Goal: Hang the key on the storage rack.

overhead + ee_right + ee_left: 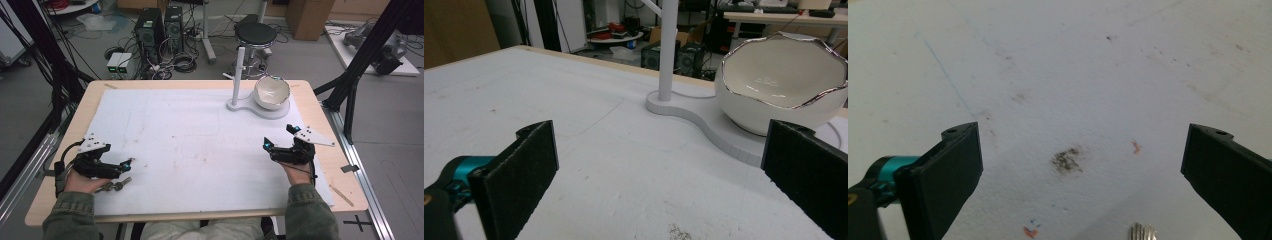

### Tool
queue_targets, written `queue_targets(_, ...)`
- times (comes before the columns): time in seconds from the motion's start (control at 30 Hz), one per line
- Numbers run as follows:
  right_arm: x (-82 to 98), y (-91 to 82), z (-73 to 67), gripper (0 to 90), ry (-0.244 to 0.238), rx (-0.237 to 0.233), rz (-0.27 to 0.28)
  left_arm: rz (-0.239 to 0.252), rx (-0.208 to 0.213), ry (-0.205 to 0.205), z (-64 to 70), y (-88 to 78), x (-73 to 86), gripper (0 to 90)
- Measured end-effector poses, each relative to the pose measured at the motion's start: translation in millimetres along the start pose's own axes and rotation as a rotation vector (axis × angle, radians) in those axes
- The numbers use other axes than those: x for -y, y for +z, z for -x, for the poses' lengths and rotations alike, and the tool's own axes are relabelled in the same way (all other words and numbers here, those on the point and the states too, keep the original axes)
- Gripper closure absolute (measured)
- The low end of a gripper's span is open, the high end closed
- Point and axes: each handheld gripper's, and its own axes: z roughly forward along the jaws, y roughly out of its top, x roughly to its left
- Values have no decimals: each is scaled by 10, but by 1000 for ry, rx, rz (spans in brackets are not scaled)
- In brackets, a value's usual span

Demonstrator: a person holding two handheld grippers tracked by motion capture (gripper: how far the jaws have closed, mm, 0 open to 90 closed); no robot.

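Keys (116,186) lie at the lower left of the high view just beside the left gripper (125,164), whose jaws gape wide to take them, the right gripper (278,138) likewise wide, facing the bowl (271,92).

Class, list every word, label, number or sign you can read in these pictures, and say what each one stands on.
None can be read.
Bowl: faint marks inside, too blurred to read.
White mat: stains and pen strokes, no letters.
Computer towers: no legible label.
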Motion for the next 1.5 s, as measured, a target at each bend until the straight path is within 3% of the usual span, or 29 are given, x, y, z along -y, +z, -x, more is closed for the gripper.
queue_targets(0.1, 1, 1, -5, 7, 4, -2, -1, -53, 16, 19, 15, 42, 11, 36)
queue_targets(0.37, 3, 7, -2, 7, -2, -4, -3, -103, 16, 44, 28, 60, 16, 36)
queue_targets(0.57, 2, 9, 3, 7, -7, -2, 1, -166, 49, 87, 29, 44, 9, 97)
queue_targets(0.73, 2, 8, 4, 7, -4, -3, -1, -221, 66, 91, 44, 81, 23, 97)
queue_targets(0.83, 2, 6, 1, 7, 0, -4, -1, -253, 56, 110, 56, 97, 29, 97)
queue_targets(1.13, 5, 17, 0, 7, -7, -14, -6, -343, 85, 113, 68, 118, 33, 97)
queue_targets(1.33, 5, 14, 1, 7, -7, -14, -4, -428, 84, 120, 90, 173, 53, 97)
queue_targets(1.5, 5, 15, 7, 7, -10, -13, -2, -456, 90, 122, 101, 195, 60, 98)
